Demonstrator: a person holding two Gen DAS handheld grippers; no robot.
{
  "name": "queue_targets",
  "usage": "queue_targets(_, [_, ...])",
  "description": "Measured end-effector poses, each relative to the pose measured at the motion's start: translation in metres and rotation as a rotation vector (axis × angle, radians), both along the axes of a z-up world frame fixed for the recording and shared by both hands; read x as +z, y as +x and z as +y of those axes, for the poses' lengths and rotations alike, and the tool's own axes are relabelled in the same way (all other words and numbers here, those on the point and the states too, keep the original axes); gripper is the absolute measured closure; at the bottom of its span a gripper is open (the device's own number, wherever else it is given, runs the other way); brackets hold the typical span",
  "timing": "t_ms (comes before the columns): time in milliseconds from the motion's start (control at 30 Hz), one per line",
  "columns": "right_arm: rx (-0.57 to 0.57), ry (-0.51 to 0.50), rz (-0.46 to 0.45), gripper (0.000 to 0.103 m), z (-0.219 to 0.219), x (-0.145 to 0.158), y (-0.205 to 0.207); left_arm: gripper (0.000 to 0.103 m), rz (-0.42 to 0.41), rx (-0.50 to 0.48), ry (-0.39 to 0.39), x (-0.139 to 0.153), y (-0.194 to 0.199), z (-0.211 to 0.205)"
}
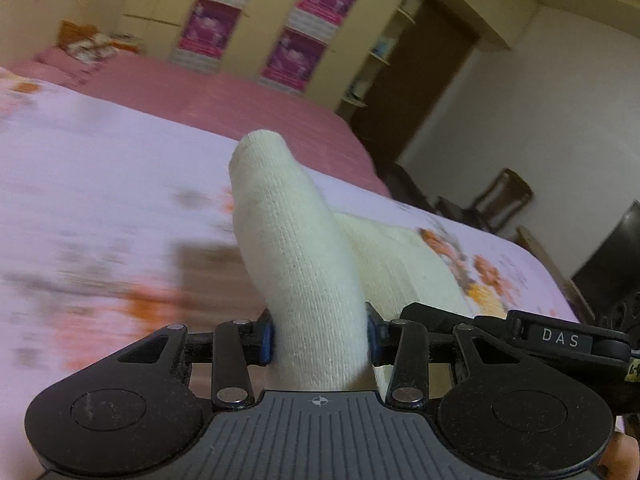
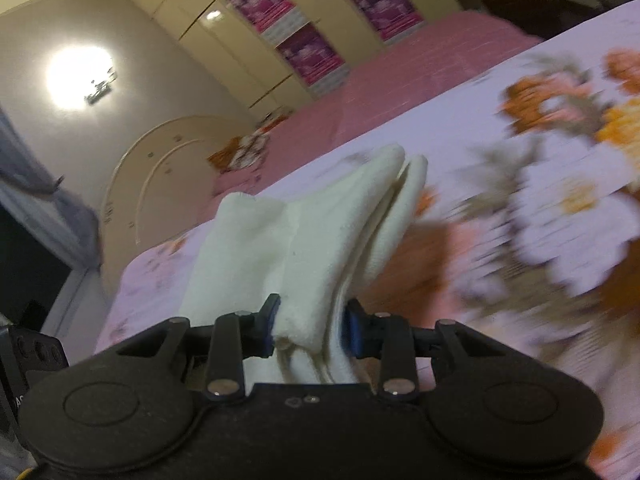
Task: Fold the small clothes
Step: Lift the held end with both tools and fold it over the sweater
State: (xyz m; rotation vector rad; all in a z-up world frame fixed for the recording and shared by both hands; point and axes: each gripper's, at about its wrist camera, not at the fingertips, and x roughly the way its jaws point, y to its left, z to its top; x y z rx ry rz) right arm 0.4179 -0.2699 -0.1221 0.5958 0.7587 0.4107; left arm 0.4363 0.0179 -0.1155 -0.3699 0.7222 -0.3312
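Left gripper (image 1: 320, 338) clamps a cream sock (image 1: 296, 248), which rises toward frame centre (toe end up). Behind it: floral bed sheet (image 1: 100, 184), blurred. Wardrobe (image 1: 256, 20) upper centre; dark door (image 1: 420, 76) upper right.

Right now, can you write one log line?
left gripper: shut on white sock | right gripper: shut on white sock | over floral bedsheet

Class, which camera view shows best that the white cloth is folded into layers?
The right wrist view: the white cloth in the right gripper shows separate stacked edges. The left wrist view shows a rounded tube of it in the left gripper.
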Motion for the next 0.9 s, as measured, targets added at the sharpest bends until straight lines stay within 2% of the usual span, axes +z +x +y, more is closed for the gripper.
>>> queue_targets(133, [0.039, 0.027, -0.005, 0.071, 0.069, 0.001, -0.005, 0.061, 0.0, 0.044, 0.04, 0.003, -0.011, 0.066])
queue_targets(267, [0.068, 0.014, -0.021, 0.071, 0.135, -0.002, -0.005, 0.061, -0.004, 0.075, 0.051, -0.008, -0.011, 0.126])
queue_targets(433, [0.054, -0.013, -0.005, 0.071, 0.186, -0.018, 0.008, 0.061, -0.012, 0.102, 0.05, -0.039, 0.002, 0.161])
queue_targets(567, [0.035, -0.049, 0.019, 0.071, 0.199, -0.031, 0.017, 0.061, 0.007, 0.124, 0.037, -0.072, 0.007, 0.184])
queue_targets(633, [0.02, -0.073, 0.034, 0.071, 0.2, -0.039, 0.023, 0.048, 0.02, 0.13, 0.029, -0.09, 0.009, 0.194])
queue_targets(667, [0.019, -0.083, 0.046, 0.071, 0.198, -0.043, 0.025, 0.035, 0.013, 0.145, 0.03, -0.096, 0.009, 0.198])
queue_targets(700, [0.02, -0.096, 0.06, 0.07, 0.199, -0.049, 0.025, 0.033, -0.001, 0.147, 0.028, -0.101, 0.008, 0.201])
queue_targets(800, [0.003, -0.113, 0.076, 0.058, 0.198, -0.059, 0.022, 0.033, 0.007, 0.147, 0.037, -0.097, 0.007, 0.2])
queue_targets(900, [-0.021, -0.127, 0.075, 0.057, 0.195, -0.05, 0.017, 0.033, -0.031, 0.196, 0.049, -0.077, 0.0, 0.205])
